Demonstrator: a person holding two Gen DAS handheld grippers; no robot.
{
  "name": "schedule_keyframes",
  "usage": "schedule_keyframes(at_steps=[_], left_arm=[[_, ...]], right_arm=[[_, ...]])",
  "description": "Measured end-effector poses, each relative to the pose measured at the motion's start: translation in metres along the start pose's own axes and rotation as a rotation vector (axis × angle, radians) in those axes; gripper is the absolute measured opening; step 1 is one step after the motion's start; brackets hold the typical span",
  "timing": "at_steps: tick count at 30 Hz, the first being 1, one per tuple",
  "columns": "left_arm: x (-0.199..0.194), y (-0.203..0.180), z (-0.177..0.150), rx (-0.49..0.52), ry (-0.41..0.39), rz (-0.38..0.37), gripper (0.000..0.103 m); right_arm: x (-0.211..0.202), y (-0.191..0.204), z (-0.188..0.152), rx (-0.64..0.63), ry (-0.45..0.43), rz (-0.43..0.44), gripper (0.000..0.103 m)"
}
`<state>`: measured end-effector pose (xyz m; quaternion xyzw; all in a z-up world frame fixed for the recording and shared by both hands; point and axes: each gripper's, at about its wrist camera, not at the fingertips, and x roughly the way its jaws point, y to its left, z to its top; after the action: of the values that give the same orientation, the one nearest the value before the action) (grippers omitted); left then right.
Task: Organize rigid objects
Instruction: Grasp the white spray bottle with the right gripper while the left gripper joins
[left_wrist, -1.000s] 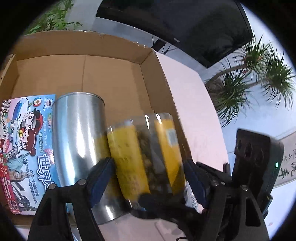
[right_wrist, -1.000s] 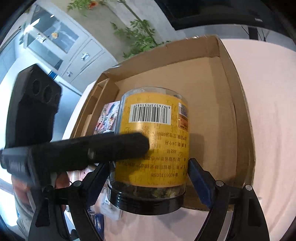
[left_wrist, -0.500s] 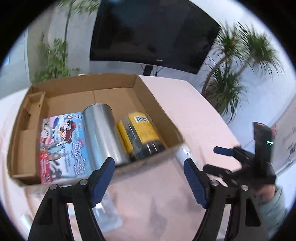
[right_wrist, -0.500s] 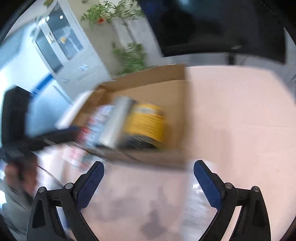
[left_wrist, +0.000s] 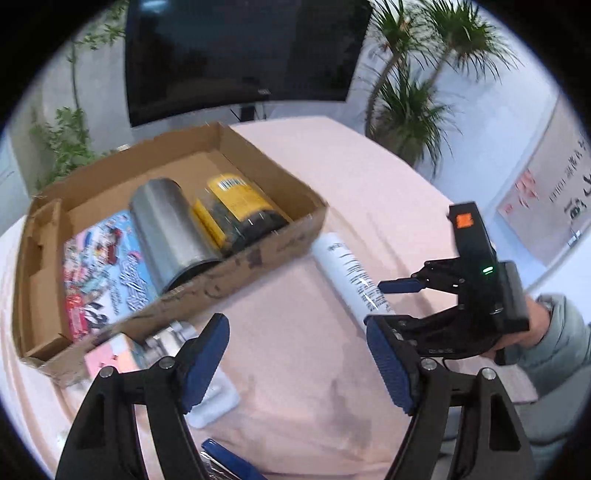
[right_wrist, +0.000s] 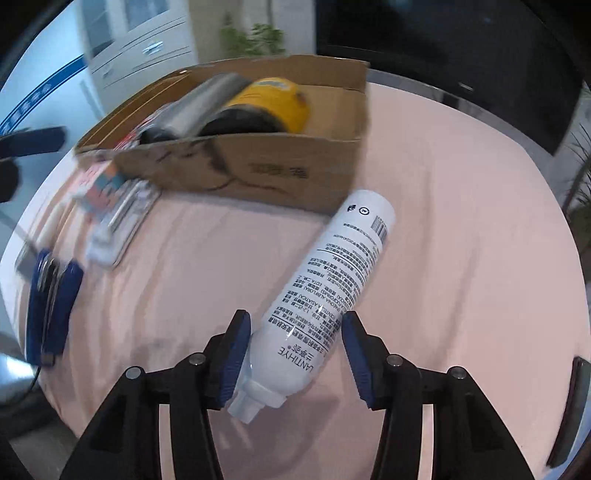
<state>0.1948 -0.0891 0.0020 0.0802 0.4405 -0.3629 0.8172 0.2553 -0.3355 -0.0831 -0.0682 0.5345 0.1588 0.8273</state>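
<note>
white spray bottle (right_wrist: 332, 291) | right gripper (right_wrist: 295, 349) jaws closing astride, ungripped | left gripper (left_wrist: 295, 354) apart | risk: rolls away (round body)

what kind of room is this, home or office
Probably an office lounge or meeting room rather than a home: a large dark wall screen, potted palms beside a wall poster, and white filing cabinets. The work happens on a table with a pink cloth.
</note>
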Motion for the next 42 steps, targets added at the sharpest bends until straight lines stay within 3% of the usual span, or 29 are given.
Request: schedule_keyframes(at_steps=[2, 6, 8, 11, 14, 17, 20, 24, 27, 30, 33, 35, 37, 42], left_arm=[[0.009, -0.004, -0.001, 0.029, 0.024, -0.010, 0.076], [0.030, -0.013, 0.003, 0.120, 0.045, -0.059, 0.076], [0.042, -0.019, 0.005, 0.183, 0.063, -0.066, 0.076], [0.075, -0.025, 0.003, 0.275, 0.169, -0.104, 0.076], [0.107, -0.032, -0.004, 0.318, 0.283, -0.170, 0.076], [0.112, -0.039, -0.009, 0.315, 0.327, -0.275, 0.068], [0.098, -0.054, -0.018, 0.374, 0.316, -0.261, 0.065], [0.089, -0.050, -0.019, 0.283, 0.316, -0.272, 0.065], [0.090, -0.047, -0.021, 0.214, 0.351, -0.287, 0.065], [0.098, -0.052, -0.033, 0.197, 0.411, -0.223, 0.064], [0.110, -0.049, -0.038, 0.114, 0.475, -0.205, 0.046], [0.110, -0.049, -0.040, 0.083, 0.469, -0.202, 0.045], [0.109, -0.051, -0.042, 0.046, 0.459, -0.193, 0.045], [0.103, -0.060, -0.054, -0.001, 0.432, -0.146, 0.045]], right_arm=[[-0.003, 0.007, -0.008, -0.022, 0.020, 0.107, 0.044], [-0.009, 0.034, -0.027, -0.154, 0.032, 0.235, 0.043], [-0.012, 0.049, -0.036, -0.300, 0.039, 0.305, 0.043], [-0.021, 0.057, -0.042, -0.463, 0.078, 0.335, 0.043], [-0.016, 0.055, -0.045, -0.594, 0.150, 0.301, 0.043], [-0.017, 0.052, -0.047, -0.690, 0.180, 0.270, 0.043], [-0.013, 0.043, -0.037, -0.702, 0.171, 0.160, 0.045], [-0.006, 0.020, -0.015, -0.619, 0.135, 0.058, 0.056], [-0.013, 0.011, 0.005, -0.521, 0.063, -0.021, 0.052], [-0.025, -0.009, 0.026, -0.277, 0.003, -0.059, 0.052], [-0.033, -0.030, 0.025, 0.047, -0.001, 0.090, 0.054], [-0.028, -0.036, 0.012, 0.276, 0.017, 0.303, 0.058], [-0.010, -0.032, -0.003, 0.445, 0.055, 0.425, 0.061], [0.027, -0.018, -0.005, 0.601, 0.076, 0.392, 0.060]])
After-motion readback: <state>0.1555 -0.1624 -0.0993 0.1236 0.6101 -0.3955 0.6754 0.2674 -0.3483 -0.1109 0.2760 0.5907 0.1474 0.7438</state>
